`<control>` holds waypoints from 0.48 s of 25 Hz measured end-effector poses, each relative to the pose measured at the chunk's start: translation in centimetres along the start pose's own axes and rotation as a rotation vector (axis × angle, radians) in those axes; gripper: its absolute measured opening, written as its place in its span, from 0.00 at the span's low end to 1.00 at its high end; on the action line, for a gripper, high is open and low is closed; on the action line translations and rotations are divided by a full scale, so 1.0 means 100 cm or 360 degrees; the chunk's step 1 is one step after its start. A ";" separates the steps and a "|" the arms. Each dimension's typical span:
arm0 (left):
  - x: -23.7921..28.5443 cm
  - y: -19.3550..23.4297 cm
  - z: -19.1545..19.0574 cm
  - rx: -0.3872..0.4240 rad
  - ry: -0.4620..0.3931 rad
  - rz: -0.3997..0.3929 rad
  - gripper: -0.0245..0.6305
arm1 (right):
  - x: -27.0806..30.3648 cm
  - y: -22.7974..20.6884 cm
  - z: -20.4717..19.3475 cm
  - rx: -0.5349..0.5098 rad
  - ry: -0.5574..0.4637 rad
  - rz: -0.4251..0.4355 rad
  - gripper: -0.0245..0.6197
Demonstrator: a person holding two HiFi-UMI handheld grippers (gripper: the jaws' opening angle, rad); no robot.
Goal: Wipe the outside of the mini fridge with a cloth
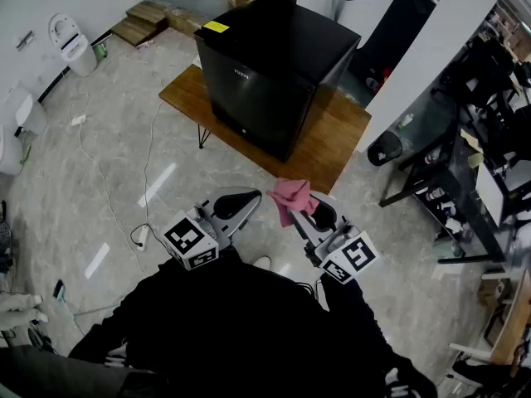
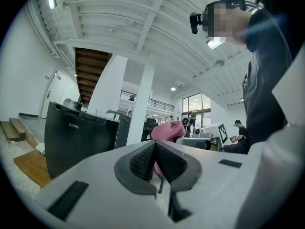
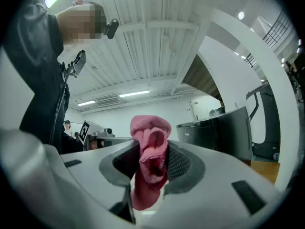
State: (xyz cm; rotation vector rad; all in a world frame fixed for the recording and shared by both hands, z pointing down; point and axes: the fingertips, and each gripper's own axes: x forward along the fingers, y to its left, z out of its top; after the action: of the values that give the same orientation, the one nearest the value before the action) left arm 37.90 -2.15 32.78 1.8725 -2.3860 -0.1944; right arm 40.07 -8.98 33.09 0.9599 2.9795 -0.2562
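The black mini fridge [image 1: 270, 73] stands on a low wooden table [image 1: 332, 135] some way ahead of me; it also shows in the left gripper view as the mini fridge [image 2: 78, 140] and in the right gripper view as the mini fridge [image 3: 224, 130]. My right gripper [image 1: 305, 210] is shut on a pink cloth [image 1: 290, 197], which bunches up between its jaws as the pink cloth [image 3: 150, 159]. My left gripper [image 1: 249, 199] is shut with nothing in it, its pads [image 2: 143, 162] pressed together. The pink cloth [image 2: 167, 130] shows beyond them. Both grippers are held in the air well short of the fridge.
A yellow sticker [image 1: 216, 26] lies on the fridge top. White cables [image 1: 145, 181] and a power strip [image 1: 141, 237] trail over the marble floor at left. A black desk with clutter [image 1: 465, 181] stands at right, a round black bin [image 1: 384, 149] beside the table.
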 end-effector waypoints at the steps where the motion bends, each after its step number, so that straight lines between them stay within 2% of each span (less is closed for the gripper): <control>1: 0.000 0.000 -0.002 -0.0001 0.0001 0.0008 0.05 | 0.000 0.000 -0.003 0.0006 0.0002 0.0000 0.26; 12: -0.001 -0.010 -0.006 -0.0014 0.0009 0.0041 0.05 | -0.008 0.001 -0.010 0.0013 0.0016 -0.0002 0.26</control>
State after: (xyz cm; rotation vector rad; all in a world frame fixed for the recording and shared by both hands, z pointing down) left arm 39.02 -2.31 33.25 1.8351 -2.4002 -0.1969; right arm 40.82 -9.17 34.07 0.9634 2.9905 -0.2648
